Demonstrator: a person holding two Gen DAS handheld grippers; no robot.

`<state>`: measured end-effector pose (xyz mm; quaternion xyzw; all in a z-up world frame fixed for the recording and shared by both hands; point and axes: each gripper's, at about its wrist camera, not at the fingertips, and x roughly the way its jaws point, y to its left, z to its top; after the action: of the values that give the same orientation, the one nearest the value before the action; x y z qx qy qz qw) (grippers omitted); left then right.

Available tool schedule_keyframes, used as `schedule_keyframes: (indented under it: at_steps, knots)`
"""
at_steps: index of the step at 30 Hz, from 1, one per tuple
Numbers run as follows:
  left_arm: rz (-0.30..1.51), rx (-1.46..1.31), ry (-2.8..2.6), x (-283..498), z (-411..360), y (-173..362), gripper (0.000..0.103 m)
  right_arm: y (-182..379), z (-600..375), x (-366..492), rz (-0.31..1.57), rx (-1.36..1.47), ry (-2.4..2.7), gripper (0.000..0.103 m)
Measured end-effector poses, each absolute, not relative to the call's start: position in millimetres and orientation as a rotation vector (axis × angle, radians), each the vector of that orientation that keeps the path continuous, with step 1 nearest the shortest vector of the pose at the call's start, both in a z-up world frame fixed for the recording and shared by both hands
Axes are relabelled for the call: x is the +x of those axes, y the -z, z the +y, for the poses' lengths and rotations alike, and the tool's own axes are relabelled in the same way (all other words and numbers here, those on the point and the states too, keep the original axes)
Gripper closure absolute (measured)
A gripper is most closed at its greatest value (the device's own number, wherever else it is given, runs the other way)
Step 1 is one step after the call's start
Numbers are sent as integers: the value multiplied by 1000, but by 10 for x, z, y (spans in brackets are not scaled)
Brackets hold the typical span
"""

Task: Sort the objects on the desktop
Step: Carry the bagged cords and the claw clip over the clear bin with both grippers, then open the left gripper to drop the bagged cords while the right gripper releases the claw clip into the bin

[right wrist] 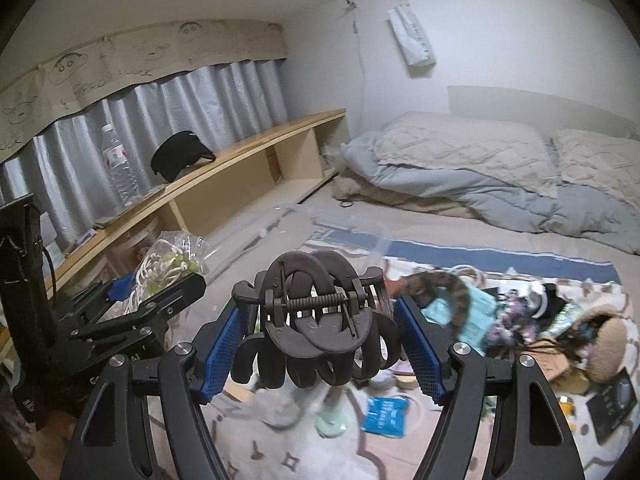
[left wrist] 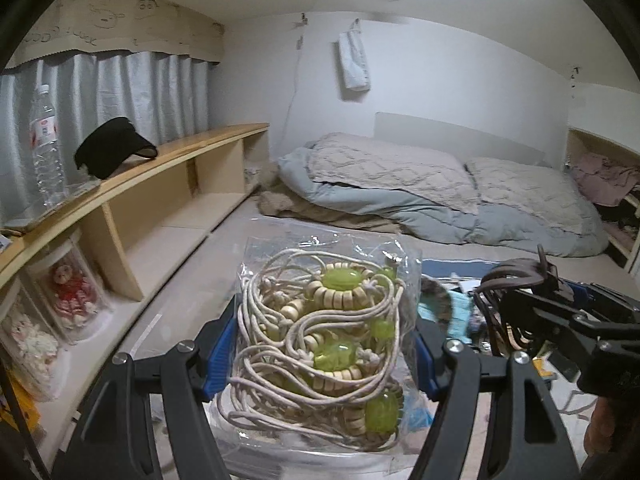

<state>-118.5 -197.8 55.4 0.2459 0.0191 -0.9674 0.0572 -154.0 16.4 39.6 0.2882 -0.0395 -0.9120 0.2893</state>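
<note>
Left hand-held gripper (left wrist: 322, 344) clamps crinkly beaded-cord bag (left wrist: 320, 320); right (right wrist: 320, 340) grips matte, seemingly plastic claw clip (right wrist: 316, 320)

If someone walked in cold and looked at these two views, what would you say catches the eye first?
First, the two held things, each filling the foreground of its own view: the left gripper clamps a clear bag of cream cord and green beads, and the right gripper clamps a dark claw hair clip. Next, the clutter of small items on the patterned cloth to the right, and the rumpled blue-grey duvet across the back.
</note>
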Motion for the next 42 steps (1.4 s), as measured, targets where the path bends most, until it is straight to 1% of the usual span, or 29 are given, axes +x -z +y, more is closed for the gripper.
schedule_keyframes:
  at_steps: [5, 18, 30, 35, 37, 38, 39, 41, 42]
  knots:
    - [46, 756, 2916, -1278, -2197, -516, 32, -298, -119, -1657, -88, 804, 2398, 28]
    - [-2, 983, 2843, -1783, -2610, -143, 32, -28, -694, -1900, 5, 908, 2336, 28]
    - [72, 1230, 2765, -2051, -2897, 270, 32, 206, -1022, -2019, 33, 972, 2296, 28]
    - [75, 1254, 2744, -2086, -2928, 323, 31, 274, -1066, -2042, 28, 995, 2290, 28]
    - [112, 1261, 2765, -2074, -2948, 315, 28, 283, -1074, -2047, 26, 999, 2288, 28]
    - [129, 1257, 2778, -2070, -2956, 304, 20, 284, -1077, -2050, 22, 1000, 2285, 28]
    - [141, 1240, 2777, -2048, -2967, 288, 14, 282, -1079, -2053, 19, 999, 2283, 28]
    - [151, 1210, 2775, -2035, -2990, 260, 8, 272, -1084, -2059, 19, 997, 2282, 28]
    - [155, 1199, 2776, -2025, -3004, 248, 7, 270, -1089, -2063, 21, 999, 2282, 28]
